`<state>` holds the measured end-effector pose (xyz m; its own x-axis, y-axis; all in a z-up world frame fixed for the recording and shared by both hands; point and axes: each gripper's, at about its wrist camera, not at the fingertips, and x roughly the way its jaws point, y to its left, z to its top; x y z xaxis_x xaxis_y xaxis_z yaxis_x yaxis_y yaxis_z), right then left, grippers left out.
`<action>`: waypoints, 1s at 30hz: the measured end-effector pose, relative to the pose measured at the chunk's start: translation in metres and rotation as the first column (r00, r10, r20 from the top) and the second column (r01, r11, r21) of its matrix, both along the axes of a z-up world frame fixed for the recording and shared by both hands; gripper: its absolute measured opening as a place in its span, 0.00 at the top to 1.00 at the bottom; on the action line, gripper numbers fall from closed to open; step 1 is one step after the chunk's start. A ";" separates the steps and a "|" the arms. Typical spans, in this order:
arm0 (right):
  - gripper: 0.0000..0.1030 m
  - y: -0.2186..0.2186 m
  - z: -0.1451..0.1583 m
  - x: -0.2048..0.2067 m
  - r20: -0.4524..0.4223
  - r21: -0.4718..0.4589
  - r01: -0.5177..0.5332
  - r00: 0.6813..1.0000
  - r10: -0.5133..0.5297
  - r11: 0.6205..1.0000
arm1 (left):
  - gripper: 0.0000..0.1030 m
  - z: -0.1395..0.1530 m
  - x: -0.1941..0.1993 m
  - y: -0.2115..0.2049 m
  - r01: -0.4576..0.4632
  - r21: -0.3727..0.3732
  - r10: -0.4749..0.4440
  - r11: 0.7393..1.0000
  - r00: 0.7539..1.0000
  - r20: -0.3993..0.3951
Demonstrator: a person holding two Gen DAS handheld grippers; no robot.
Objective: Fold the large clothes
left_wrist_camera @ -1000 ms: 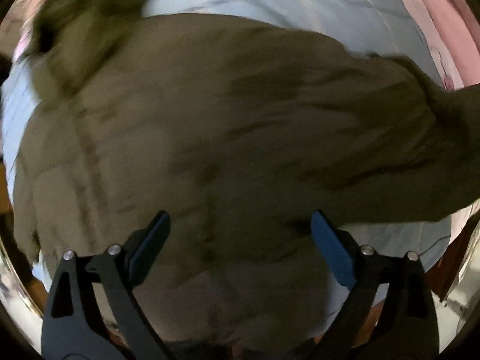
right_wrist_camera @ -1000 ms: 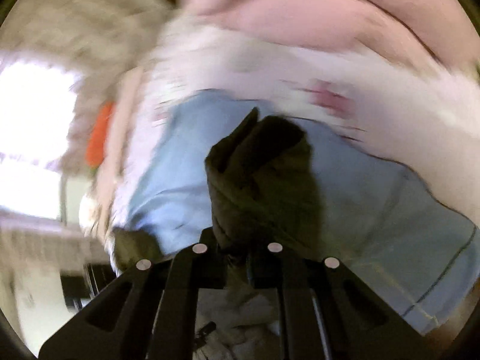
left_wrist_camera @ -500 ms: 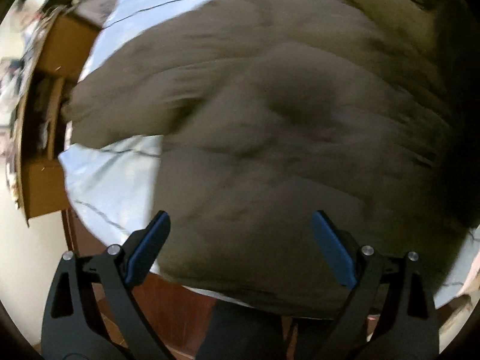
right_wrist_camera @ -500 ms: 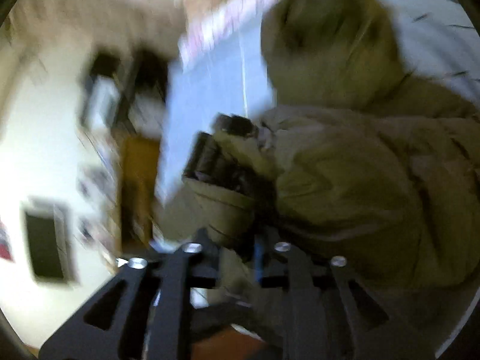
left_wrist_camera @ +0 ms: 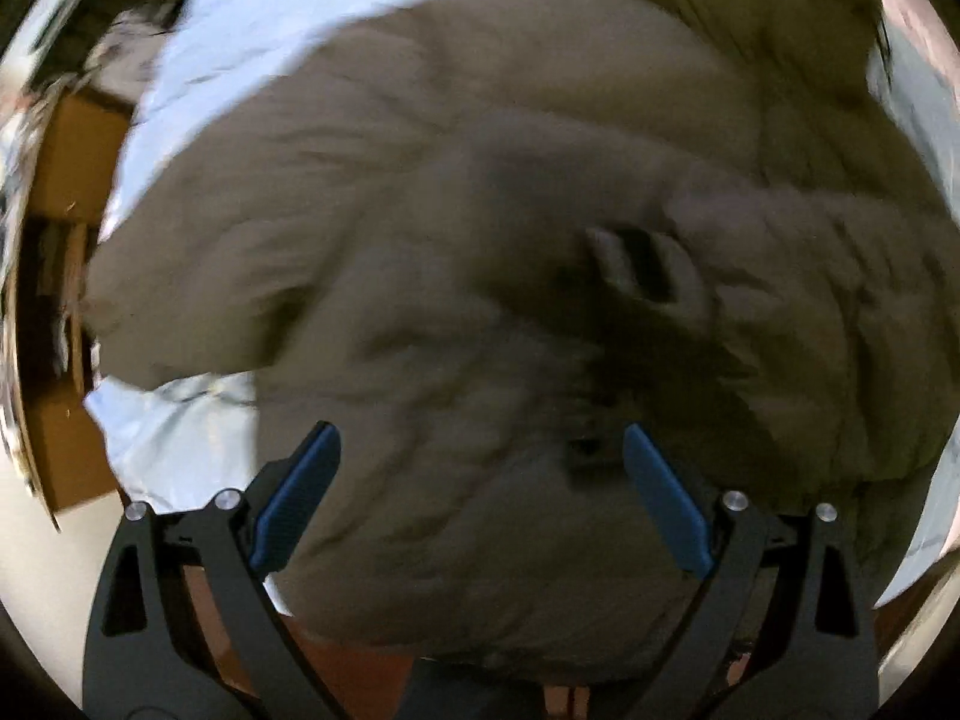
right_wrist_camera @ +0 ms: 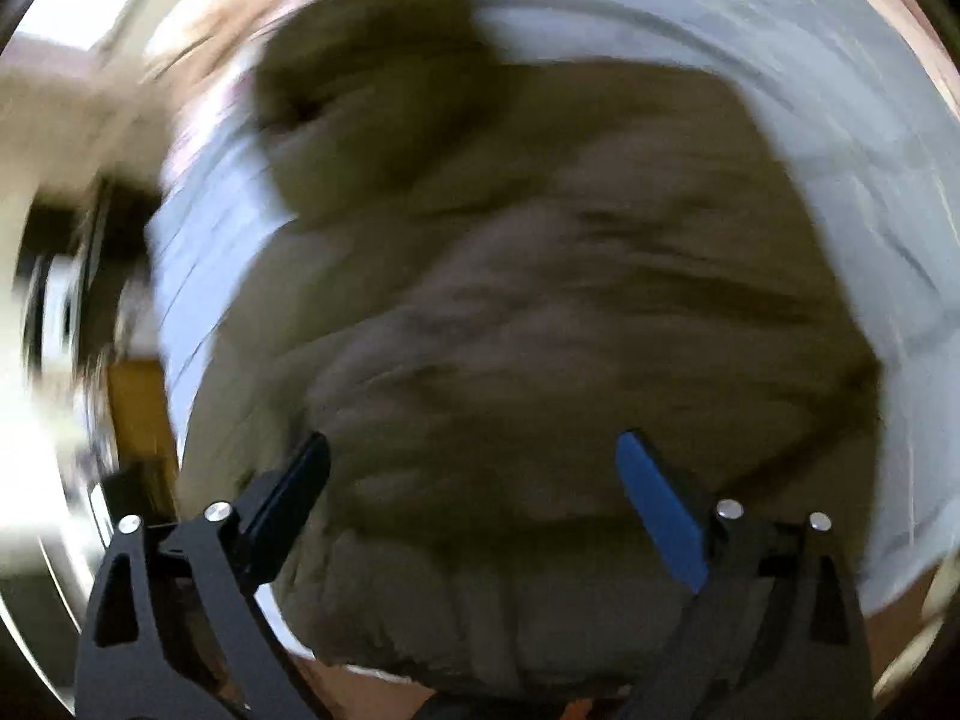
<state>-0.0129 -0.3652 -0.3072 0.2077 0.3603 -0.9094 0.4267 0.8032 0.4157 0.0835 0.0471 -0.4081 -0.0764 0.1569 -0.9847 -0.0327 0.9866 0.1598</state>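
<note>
Below both spread, empty grippers — left [left_wrist_camera: 477, 495], right [right_wrist_camera: 474, 495] — an olive coat [left_wrist_camera: 510, 312] lies bunched on a pale-blue sheet [left_wrist_camera: 180, 426]; its long axis is unclear.

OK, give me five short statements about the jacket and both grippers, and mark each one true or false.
1. The left gripper is open. True.
2. The right gripper is clamped on a sleeve. False: its jaws are spread, holding nothing.
3. The jacket is bright red. False: it is olive-brown.
4. The jacket lies on a pale blue sheet. True.
5. A cardboard box shows at the left of the left wrist view. True.
</note>
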 end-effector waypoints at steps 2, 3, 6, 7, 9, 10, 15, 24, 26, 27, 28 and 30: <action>0.08 -0.025 0.001 -0.006 -0.041 -0.013 0.042 0.998 -0.043 0.999 | 0.06 -0.023 0.007 -0.020 0.021 -0.002 -0.022 1.000 0.999 -0.048; 0.07 -0.035 0.005 -0.010 -0.046 -0.026 0.043 0.998 -0.044 0.999 | 0.06 -0.031 0.010 -0.027 0.027 0.003 -0.027 1.000 0.998 -0.061; 0.05 -0.063 0.023 -0.034 -0.041 -0.090 0.084 0.995 -0.088 0.992 | 0.07 -0.056 0.028 -0.051 0.052 0.046 -0.048 0.998 0.995 -0.086; 0.05 -0.074 0.023 -0.046 -0.054 -0.089 0.105 0.992 -0.110 0.990 | 0.07 -0.063 0.037 -0.061 0.072 0.065 -0.066 0.995 0.994 -0.085; 0.05 -0.092 0.010 -0.069 -0.103 -0.043 0.134 0.985 -0.138 0.990 | 0.07 -0.066 0.056 -0.078 0.110 0.108 -0.103 0.988 0.992 -0.067; 0.05 -0.099 0.000 -0.075 -0.117 -0.033 0.137 0.983 -0.140 0.990 | 0.09 -0.064 0.068 -0.087 0.127 0.125 -0.122 0.984 0.992 -0.046; 0.05 -0.108 -0.015 -0.092 -0.139 -0.032 0.127 0.982 -0.130 0.991 | 0.09 -0.033 0.124 -0.139 0.206 0.106 -0.213 0.973 0.975 0.065; 0.09 -0.090 0.010 -0.029 0.045 -0.080 0.029 0.999 -0.026 0.996 | 0.09 0.026 0.110 -0.075 -0.138 0.119 0.116 0.983 0.978 0.172; 0.18 -0.081 0.002 -0.013 0.035 -0.183 -0.005 0.999 0.012 0.983 | 0.09 0.036 0.105 -0.073 -0.119 0.045 0.104 0.992 0.962 0.253; 0.23 -0.073 -0.003 -0.005 0.013 -0.250 -0.047 0.999 0.051 0.967 | 0.09 0.036 0.105 -0.082 -0.063 0.048 0.048 0.997 0.964 0.263; 0.25 -0.066 -0.013 0.004 -0.015 -0.288 -0.094 0.996 0.093 0.953 | 0.09 0.031 0.108 -0.091 -0.019 0.062 0.003 0.998 0.967 0.253; 0.28 -0.066 -0.041 0.005 -0.071 -0.324 -0.150 0.988 0.134 0.934 | 0.10 0.010 0.117 -0.112 0.051 0.066 -0.065 0.997 0.972 0.226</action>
